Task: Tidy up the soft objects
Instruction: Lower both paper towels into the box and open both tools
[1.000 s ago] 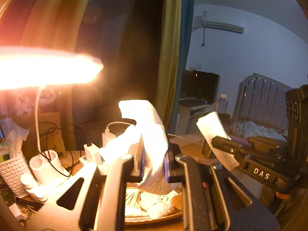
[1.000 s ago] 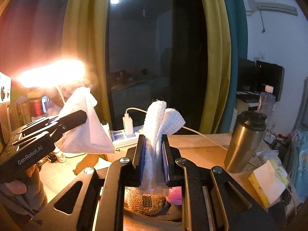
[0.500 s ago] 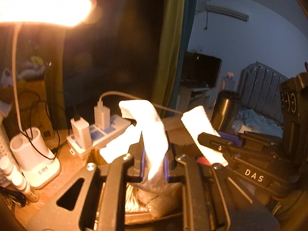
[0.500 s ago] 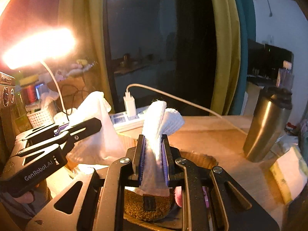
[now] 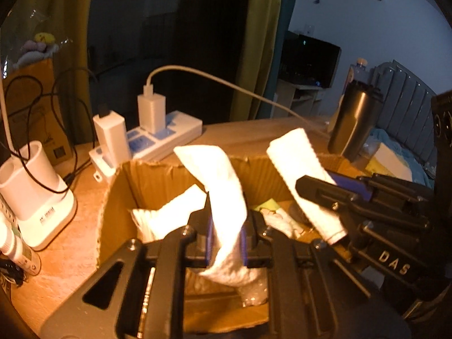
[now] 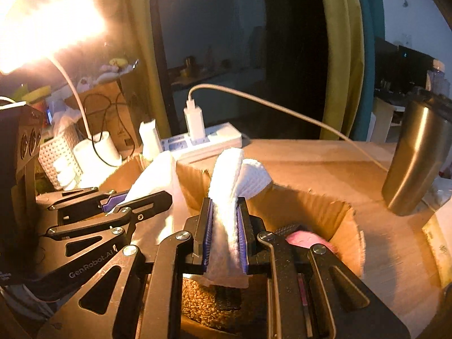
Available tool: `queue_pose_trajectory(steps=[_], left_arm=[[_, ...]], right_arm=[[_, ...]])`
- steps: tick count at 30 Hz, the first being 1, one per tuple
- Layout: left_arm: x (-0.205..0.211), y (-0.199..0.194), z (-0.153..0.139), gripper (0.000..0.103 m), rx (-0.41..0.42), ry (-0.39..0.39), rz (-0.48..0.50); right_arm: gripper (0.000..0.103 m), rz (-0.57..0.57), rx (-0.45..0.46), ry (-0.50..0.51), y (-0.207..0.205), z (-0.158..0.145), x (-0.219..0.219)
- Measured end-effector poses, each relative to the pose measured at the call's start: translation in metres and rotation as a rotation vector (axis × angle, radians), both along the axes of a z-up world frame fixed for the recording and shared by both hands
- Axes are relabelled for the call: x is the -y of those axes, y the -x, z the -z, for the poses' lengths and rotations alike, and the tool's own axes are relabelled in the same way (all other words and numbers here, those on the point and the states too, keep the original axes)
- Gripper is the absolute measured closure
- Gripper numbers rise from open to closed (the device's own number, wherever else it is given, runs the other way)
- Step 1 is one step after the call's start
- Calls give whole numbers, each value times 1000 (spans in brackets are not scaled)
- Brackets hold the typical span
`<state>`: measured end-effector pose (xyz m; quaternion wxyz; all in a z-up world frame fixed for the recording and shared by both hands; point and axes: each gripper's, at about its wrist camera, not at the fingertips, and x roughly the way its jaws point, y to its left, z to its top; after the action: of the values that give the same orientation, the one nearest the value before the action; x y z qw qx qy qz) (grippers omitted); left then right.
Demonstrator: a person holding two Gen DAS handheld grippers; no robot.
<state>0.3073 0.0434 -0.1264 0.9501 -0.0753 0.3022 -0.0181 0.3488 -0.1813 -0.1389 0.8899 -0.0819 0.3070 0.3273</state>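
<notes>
My left gripper (image 5: 226, 237) is shut on a white cloth (image 5: 223, 186) and holds it over an open cardboard box (image 5: 158, 175). My right gripper (image 6: 224, 234) is shut on another part of white waffle cloth (image 6: 231, 175), also over the box (image 6: 333, 214). Each gripper shows in the other's view: the right gripper (image 5: 316, 189) to the right, the left gripper (image 6: 141, 200) to the left. The box holds soft items: a brown fuzzy thing (image 6: 209, 302), a pink thing (image 6: 305, 240) and white pieces (image 5: 166, 217).
A white power strip (image 5: 158, 138) with chargers lies behind the box. A white lamp base (image 5: 36, 197) stands at the left. A steel tumbler (image 6: 415, 152) stands at the right on the wooden table (image 6: 310, 158). A lit lamp (image 6: 48, 28) glares at upper left.
Both grippers have come down and tilted forward with the cloth still held. The cardboard box now fills the lower view. The lamp glare has left the left wrist view.
</notes>
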Motion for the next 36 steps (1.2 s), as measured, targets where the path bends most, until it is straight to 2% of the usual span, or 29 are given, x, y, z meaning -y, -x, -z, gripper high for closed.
queue_pose_trajectory(steps=[7, 15, 18, 21, 23, 25, 30, 36], left_arm=[[-2, -10, 19, 87, -82, -4, -12], [-1, -10, 22, 86, -105, -24, -15], [1, -14, 21, 85, -116, -30, -16], [1, -13, 19, 80, -119, -32, -21], [0, -11, 16, 76, -118, -31, -26], [-1, -8, 14, 66, -114, -36, -34], [-4, 1, 6, 49, -99, -18, -33], [-2, 15, -9, 49, -57, -21, -45]], right_arm=[[86, -6, -50, 82, -6, 20, -11], [84, 5, -45, 133, -4, 22, -16], [80, 5, -47, 131, -4, 20, -14], [64, 12, -36, 133, -2, 17, -13], [49, 22, -31, 124, -1, 12, -9], [48, 37, -26, 112, 0, 8, -6], [48, 67, 6, 91, 6, -9, 5], [48, 84, 38, 80, 18, -24, 13]])
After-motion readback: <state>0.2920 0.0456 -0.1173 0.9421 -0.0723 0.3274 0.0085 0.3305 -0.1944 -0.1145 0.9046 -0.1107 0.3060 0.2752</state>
